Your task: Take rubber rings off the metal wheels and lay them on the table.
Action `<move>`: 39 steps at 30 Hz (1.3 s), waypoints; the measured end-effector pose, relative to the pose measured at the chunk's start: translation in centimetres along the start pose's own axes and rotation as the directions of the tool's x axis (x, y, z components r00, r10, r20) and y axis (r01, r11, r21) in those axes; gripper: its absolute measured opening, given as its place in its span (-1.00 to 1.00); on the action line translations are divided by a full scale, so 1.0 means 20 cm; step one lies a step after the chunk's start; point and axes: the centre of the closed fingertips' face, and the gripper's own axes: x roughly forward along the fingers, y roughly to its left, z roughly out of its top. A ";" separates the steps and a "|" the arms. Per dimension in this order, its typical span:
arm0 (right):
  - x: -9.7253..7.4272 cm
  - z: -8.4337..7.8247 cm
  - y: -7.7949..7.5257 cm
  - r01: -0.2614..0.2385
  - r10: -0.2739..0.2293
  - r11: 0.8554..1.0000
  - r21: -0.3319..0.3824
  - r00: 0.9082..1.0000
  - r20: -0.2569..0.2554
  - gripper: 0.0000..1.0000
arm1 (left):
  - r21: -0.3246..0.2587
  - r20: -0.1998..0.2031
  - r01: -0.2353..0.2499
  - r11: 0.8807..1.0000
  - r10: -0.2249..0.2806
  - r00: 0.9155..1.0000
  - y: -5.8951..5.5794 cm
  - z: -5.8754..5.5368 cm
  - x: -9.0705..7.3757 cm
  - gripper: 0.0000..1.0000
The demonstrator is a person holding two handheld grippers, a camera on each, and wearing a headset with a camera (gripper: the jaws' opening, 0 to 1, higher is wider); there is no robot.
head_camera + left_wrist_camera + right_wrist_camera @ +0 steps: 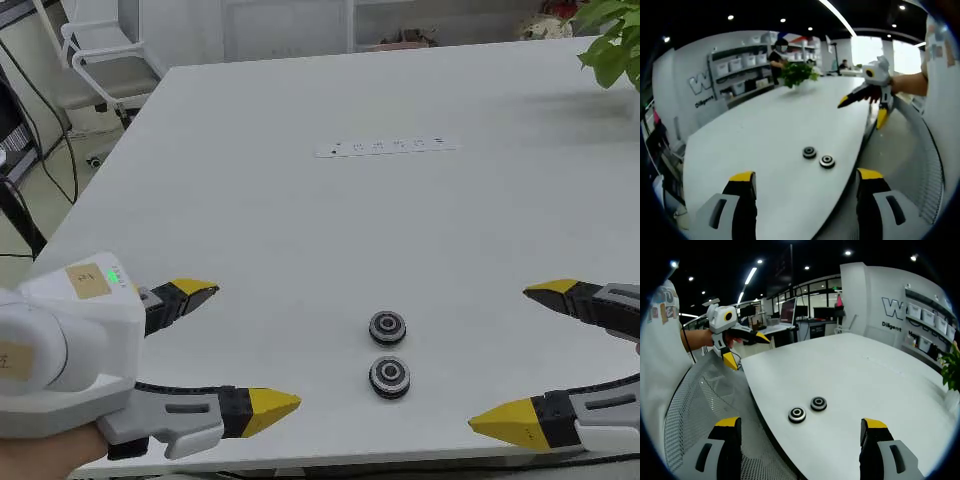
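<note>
Two dark-rimmed metal wheels [388,327] sit low centre on the white counter [400,220]; a plant [612,45] shows upper right. Left gripper [256,346] and right gripper [498,356] flank them at the lower corners, jaws spread wide, empty.

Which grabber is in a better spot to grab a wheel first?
Right, probably, but only just. Both are open and aimed at the wheels; the right gripper sits slightly nearer the front wheel than the left gripper does.
</note>
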 end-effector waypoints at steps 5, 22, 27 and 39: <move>0.00 0.00 0.00 -0.001 0.001 1.000 -0.003 1.000 -0.005 0.98 | -0.003 0.001 -0.001 1.000 0.001 1.000 0.01 0.00 0.00 0.68; 0.00 -0.02 0.00 0.002 -0.002 1.000 -0.008 1.000 -0.014 0.98 | -0.001 -0.011 0.006 1.000 -0.006 1.000 0.00 -0.03 0.01 0.67; 0.00 -0.01 0.00 0.002 -0.002 1.000 -0.009 1.000 -0.013 0.98 | -0.001 -0.014 0.005 1.000 -0.005 1.000 0.00 -0.03 0.00 0.66; 0.00 -0.02 0.00 0.004 -0.004 1.000 -0.007 1.000 -0.015 0.98 | -0.006 -0.012 0.007 1.000 -0.007 1.000 -0.01 -0.03 0.00 0.66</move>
